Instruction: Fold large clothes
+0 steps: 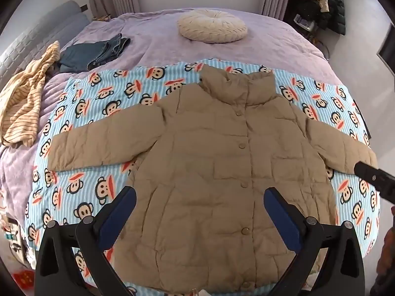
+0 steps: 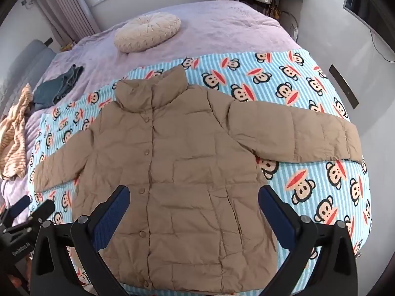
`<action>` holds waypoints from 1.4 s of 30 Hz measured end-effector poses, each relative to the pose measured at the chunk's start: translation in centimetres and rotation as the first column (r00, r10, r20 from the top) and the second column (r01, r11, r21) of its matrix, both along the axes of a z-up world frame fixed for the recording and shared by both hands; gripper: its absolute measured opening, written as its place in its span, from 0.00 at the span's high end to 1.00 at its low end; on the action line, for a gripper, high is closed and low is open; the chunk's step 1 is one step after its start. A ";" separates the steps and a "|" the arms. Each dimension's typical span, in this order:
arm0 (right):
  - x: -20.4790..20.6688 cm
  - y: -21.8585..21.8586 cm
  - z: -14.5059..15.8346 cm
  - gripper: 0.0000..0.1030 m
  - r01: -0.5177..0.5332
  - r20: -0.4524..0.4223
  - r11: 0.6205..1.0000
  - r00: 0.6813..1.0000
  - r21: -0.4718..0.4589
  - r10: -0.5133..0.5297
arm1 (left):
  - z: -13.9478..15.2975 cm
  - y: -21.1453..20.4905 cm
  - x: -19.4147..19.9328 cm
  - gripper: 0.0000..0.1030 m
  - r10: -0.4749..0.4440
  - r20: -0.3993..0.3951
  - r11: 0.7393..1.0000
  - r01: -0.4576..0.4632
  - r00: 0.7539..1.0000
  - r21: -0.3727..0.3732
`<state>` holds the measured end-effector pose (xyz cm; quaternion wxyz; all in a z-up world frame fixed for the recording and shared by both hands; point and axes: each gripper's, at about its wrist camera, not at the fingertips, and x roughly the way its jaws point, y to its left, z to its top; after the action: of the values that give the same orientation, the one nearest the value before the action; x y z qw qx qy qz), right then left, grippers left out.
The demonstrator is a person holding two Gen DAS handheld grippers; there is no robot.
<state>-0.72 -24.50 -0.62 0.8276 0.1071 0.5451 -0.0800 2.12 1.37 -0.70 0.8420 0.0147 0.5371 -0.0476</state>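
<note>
Tan padded jacket (image 1: 209, 167) lies flat, buttoned, sleeves outspread, on the monkey-print blanket (image 1: 81, 172); folding not begun. Left gripper (image 1: 200, 212) and right gripper (image 2: 195, 209) hover above the hem, jaws wide, empty. Next, judged: grasp the three o'clock sleeve (image 2: 296, 135) and fold inward.

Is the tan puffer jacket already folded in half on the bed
No, the tan puffer jacket lies spread flat and buttoned on the monkey-print striped blanket, with both sleeves stretched out to the sides.

Tan puffer jacket (image 1: 217, 172) lies flat, buttoned, sleeves outspread
</note>
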 end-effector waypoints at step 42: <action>0.5 -0.8 -0.8 0.00 0.033 -0.027 0.999 0.999 -0.001 -0.033 | -0.8 -0.3 1.0 0.00 -0.003 -0.026 1.000 0.004 1.000 0.021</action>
<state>-0.22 -25.32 -1.41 0.8189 0.1149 0.5542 -0.0951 3.12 1.04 -1.48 0.8347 0.0240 0.5485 -0.0437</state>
